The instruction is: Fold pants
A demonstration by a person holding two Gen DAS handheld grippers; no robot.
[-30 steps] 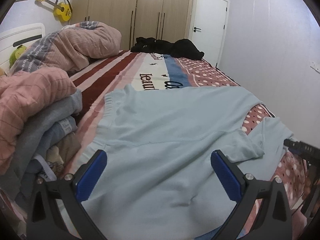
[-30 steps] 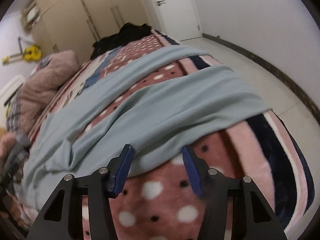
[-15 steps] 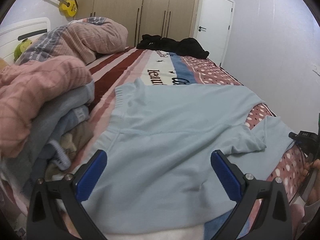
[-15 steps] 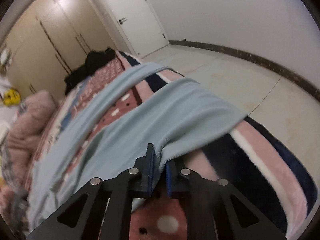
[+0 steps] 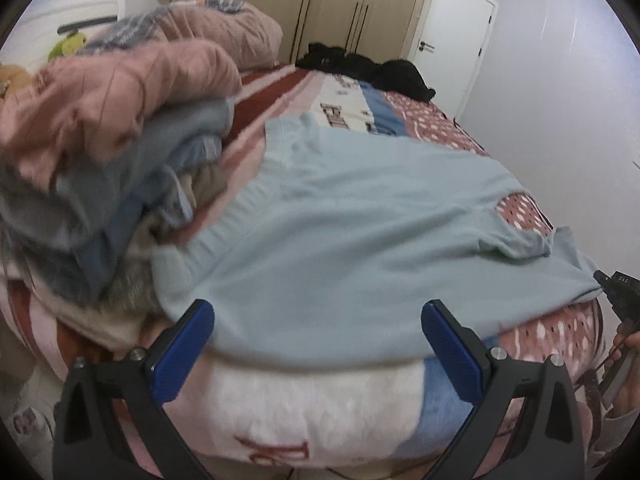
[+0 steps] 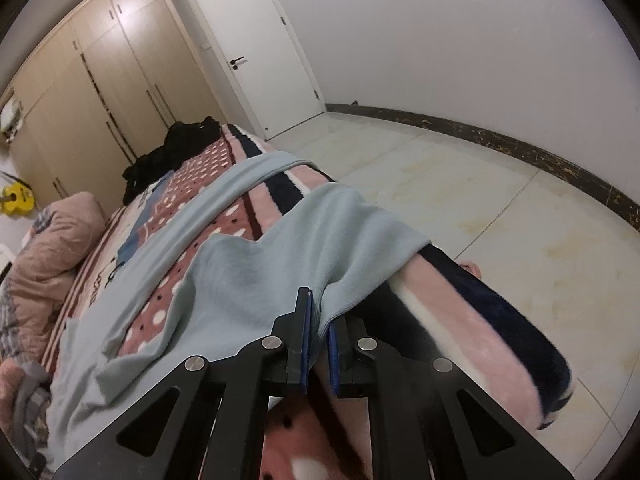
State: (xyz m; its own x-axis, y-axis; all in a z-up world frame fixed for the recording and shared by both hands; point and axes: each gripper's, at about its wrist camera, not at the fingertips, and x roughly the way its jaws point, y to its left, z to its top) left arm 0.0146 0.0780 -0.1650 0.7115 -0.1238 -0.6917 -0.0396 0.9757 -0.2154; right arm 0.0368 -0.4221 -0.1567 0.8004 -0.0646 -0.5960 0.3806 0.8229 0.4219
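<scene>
Pale blue fleece, my pants (image 5: 360, 240) lie spread across the patterned blanket (image 5: 320, 412), waistband beside the heap of clothes (image 5: 120, 168), one leg draped toward the bed's floor side. My right gripper (image 6: 318, 332) has its blue pads pressed together on the hem of that leg (image 6: 340, 252), the cloth bunched between them. My left gripper (image 5: 318, 344) hangs spread wide at the near edge of the pants, pads holding nothing.

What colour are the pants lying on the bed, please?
Plain light blue pants, clearest in the left wrist view.
</scene>
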